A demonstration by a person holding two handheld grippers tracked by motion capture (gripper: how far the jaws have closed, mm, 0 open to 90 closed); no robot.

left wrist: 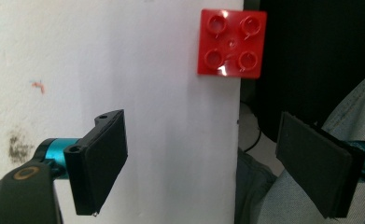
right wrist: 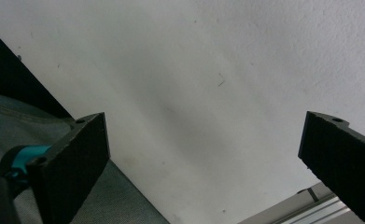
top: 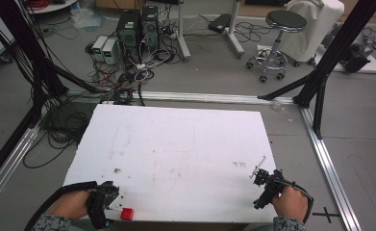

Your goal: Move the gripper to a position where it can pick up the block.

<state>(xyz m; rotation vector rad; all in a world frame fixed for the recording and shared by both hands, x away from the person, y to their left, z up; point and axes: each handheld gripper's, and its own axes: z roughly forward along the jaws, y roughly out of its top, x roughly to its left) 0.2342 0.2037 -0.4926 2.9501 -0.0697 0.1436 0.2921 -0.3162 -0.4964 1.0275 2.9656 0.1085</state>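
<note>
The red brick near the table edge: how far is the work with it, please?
Nothing looks done yet. The red brick lies alone at the near edge of the white board, untouched. The left gripper faces it, jaws open and short of it. The right gripper is open over bare board. Grasping and everything after remain.

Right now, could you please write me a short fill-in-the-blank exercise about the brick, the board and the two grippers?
1. The toy brick near the left gripper is coloured ____.
2. The top of that brick shows ____ round studs.
3. The brick lies at the near ____ of the white foam board.
4. The jaws of the right gripper stand wide ____, with nothing between them.

Missing words: red; four; edge; open
</note>
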